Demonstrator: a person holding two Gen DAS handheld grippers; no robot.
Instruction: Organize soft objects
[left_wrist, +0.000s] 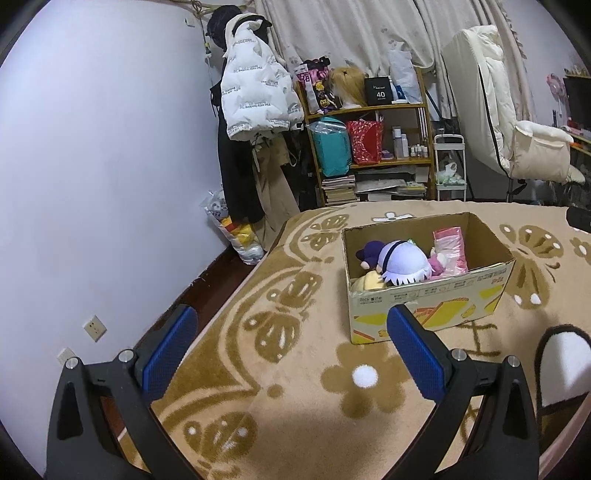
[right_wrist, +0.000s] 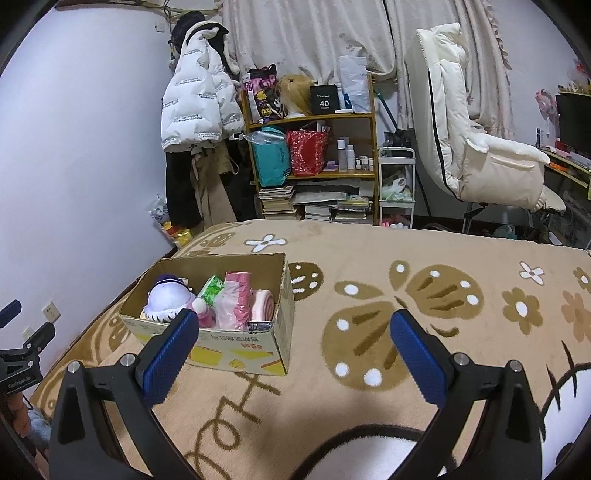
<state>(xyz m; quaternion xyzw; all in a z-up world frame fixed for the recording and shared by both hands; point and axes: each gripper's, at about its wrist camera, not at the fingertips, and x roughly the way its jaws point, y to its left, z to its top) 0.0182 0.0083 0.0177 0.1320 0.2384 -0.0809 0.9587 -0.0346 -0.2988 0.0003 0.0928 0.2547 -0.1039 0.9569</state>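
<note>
Both grippers, left and right, spread and empty over the blanket; toys already packed in box near the blanket's left edge; check for strays before finishing.

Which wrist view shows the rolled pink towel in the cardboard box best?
The right wrist view: the rolled pink towel shows its spiral end against the open cardboard box's right wall. In the left wrist view the box's near wall and a pink plastic bag hide it; no roll can be made out.
</note>
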